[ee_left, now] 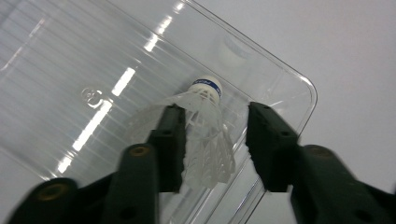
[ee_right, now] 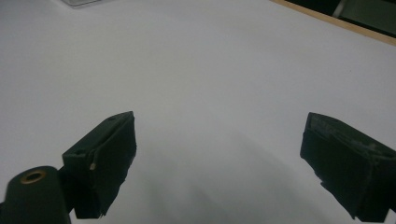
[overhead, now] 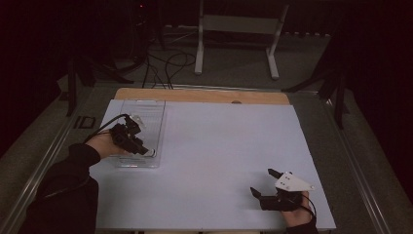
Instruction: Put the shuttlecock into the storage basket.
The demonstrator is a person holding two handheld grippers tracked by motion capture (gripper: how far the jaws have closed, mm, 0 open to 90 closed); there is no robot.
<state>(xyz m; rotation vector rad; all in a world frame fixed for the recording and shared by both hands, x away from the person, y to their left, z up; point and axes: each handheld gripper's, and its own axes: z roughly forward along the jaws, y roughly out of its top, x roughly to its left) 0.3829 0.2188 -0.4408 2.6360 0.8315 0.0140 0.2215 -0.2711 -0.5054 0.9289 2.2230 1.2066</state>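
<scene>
Inside clear tray (ee_left: 280, 74), left gripper (ee_left: 212, 135) fingers straddle shuttlecock (ee_left: 205, 140), contact unclear; right gripper (ee_right: 219, 163) gapes.

right tongs (ee_right: 219, 163) | jaws wide apart | over bare white table (ee_right: 210, 70)

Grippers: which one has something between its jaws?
The left gripper, over the clear tray, straddles a white shuttlecock. The right gripper is open over bare table.
</scene>
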